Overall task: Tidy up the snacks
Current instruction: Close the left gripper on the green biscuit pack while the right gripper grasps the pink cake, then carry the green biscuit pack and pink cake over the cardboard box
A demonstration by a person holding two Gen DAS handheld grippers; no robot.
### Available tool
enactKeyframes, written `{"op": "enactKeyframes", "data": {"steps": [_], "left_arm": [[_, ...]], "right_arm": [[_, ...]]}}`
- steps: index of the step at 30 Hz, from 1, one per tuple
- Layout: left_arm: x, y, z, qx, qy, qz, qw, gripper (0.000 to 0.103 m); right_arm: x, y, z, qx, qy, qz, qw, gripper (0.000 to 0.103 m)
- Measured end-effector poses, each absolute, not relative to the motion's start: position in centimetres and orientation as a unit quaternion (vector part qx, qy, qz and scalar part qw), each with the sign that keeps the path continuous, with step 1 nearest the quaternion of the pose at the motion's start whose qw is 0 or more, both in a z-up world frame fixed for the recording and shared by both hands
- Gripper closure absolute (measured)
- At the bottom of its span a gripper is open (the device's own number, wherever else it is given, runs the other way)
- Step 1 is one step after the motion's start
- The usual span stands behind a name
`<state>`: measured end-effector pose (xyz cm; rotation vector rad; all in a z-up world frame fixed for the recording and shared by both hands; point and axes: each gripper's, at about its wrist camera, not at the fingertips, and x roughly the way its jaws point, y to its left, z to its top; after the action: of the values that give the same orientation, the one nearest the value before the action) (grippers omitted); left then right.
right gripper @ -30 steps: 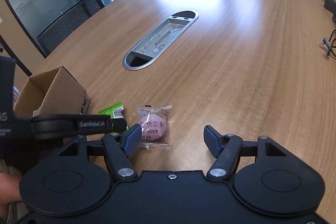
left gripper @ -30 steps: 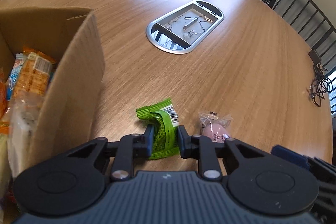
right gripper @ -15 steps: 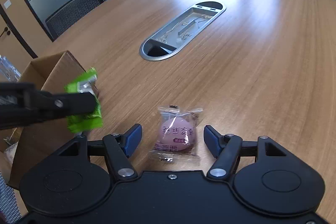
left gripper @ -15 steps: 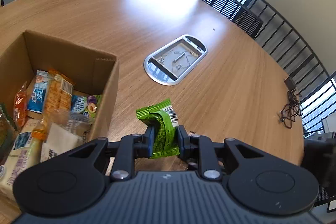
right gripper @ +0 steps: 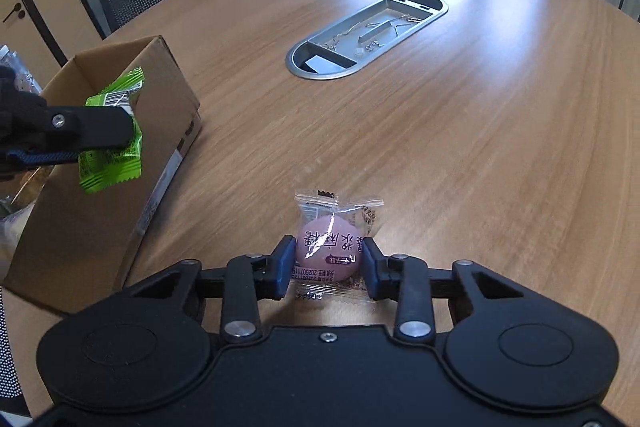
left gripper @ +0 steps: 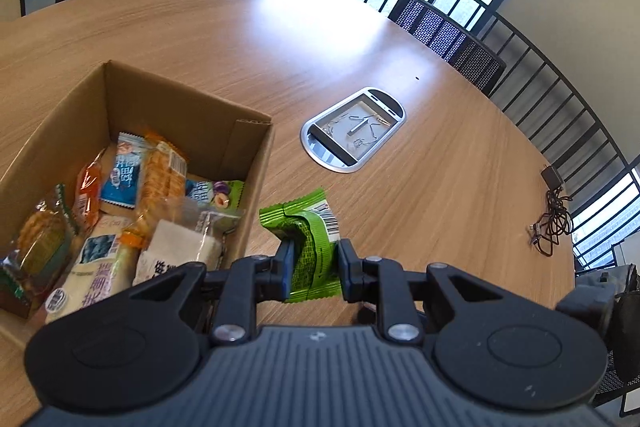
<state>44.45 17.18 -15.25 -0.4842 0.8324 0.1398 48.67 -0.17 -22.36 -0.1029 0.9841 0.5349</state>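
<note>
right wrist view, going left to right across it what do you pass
green packet in the left gripper → cardboard box → pink snack in the right gripper → metal cable tray

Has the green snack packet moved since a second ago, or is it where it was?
Yes. The green snack packet, clamped in the left gripper, has left the table and gone up and left, to the rim of the cardboard box.

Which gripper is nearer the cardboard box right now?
Left. The left gripper holds the green packet beside the cardboard box; the right gripper grips the pink snack farther away.
</note>
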Motion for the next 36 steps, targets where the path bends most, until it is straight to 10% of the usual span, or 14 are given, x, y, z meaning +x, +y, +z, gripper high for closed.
{"op": "enactKeyframes", "data": {"steps": [36], "left_arm": [[37.6, 18.0, -6.5, -0.226, 0.348, 0.109, 0.903, 0.081]], "right_arm": [[41.9, -2.7, -9.8, -0.051, 0.387, 0.286, 0.875, 0.069]]}}
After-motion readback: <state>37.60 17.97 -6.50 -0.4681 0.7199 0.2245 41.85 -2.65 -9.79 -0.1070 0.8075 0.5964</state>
